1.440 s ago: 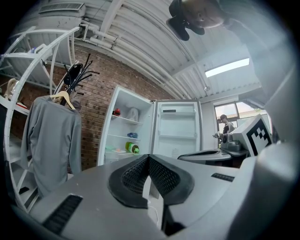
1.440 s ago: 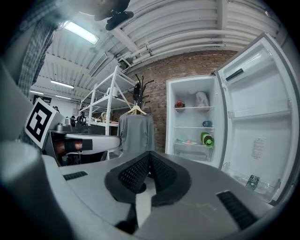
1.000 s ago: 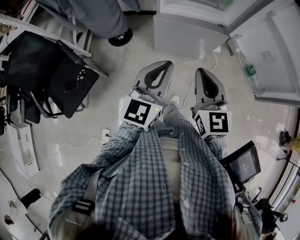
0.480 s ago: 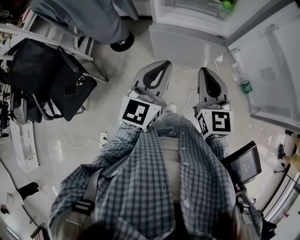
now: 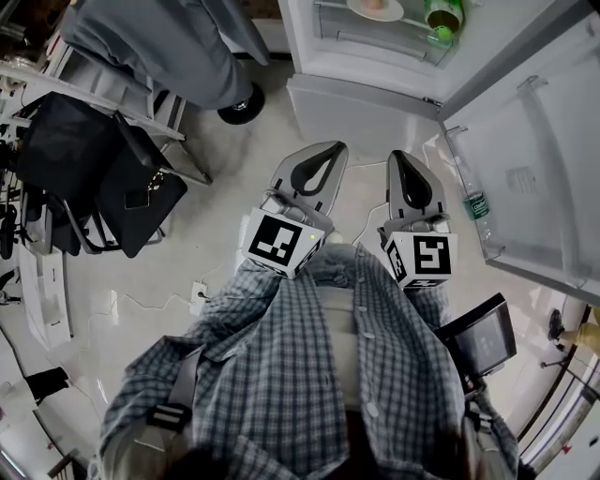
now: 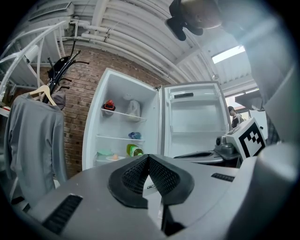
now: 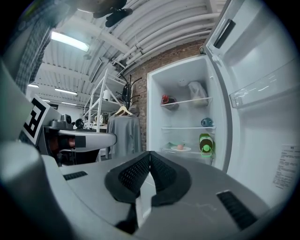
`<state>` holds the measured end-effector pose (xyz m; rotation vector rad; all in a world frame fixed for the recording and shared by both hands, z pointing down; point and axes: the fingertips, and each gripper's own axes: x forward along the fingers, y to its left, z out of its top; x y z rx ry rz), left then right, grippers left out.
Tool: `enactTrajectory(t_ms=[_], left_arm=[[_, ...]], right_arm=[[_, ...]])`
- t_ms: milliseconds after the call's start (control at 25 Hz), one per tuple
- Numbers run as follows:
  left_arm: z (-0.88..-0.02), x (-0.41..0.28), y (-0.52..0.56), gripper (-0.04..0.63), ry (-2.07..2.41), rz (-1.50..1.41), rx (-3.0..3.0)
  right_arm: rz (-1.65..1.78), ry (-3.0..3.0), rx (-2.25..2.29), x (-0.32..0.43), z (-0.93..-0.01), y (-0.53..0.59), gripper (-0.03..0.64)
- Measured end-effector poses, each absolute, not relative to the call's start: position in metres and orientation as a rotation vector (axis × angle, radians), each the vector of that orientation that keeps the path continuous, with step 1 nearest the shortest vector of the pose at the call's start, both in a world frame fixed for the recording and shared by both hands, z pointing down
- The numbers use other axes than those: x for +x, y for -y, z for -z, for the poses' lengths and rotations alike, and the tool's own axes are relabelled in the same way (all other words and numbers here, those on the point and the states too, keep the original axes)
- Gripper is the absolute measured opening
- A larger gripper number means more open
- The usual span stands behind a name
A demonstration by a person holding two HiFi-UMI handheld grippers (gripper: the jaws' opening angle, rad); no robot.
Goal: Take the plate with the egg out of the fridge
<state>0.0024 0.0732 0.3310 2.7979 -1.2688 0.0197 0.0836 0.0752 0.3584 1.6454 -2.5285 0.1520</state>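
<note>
The fridge (image 5: 356, 66) stands open ahead of me. On a lower shelf lies a white plate with an egg (image 5: 375, 7), next to a green bottle (image 5: 441, 14). The left gripper view shows the plate (image 6: 112, 158) far beyond the jaws, and the right gripper view shows the plate (image 7: 180, 148) beside the green bottle (image 7: 205, 142). My left gripper (image 5: 333, 148) and right gripper (image 5: 401, 156) are held side by side in front of my chest, both shut and holding nothing, well short of the fridge.
The open fridge door (image 5: 525, 178) swings out at the right, with a water bottle (image 5: 475, 202) in its rack. A person (image 5: 169, 47) stands at the upper left by black chairs (image 5: 103, 159). Cables (image 5: 141, 292) lie on the floor. Upper shelves hold a red item (image 7: 165, 99) and a bag (image 7: 197, 90).
The fridge has come closer in the head view, and its shelf with the plate and green bottle now shows at the top. Both grippers stay shut and level.
</note>
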Motion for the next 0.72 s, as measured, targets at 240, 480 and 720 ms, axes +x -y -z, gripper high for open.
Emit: enactTrajectory(t_ms=[240, 480, 720], left_arm=[[-0.332, 0.013, -0.062, 0.006, 1.253, -0.023, 2.804], [-0.336, 0.027, -0.044, 0.006, 1.225, -0.032, 2.813], [-0.341, 0.027, -0.012, 0.006, 1.205, -0.034, 2.805]], right_arm=[[-0.152, 2.523, 1.641, 0.089, -0.359, -0.063, 0.006], [-0.179, 2.507, 1.668, 0.102, -0.365, -0.048, 0.006], [-0.183, 2.489, 1.666, 0.101, -0.370, -0.017, 0.006]])
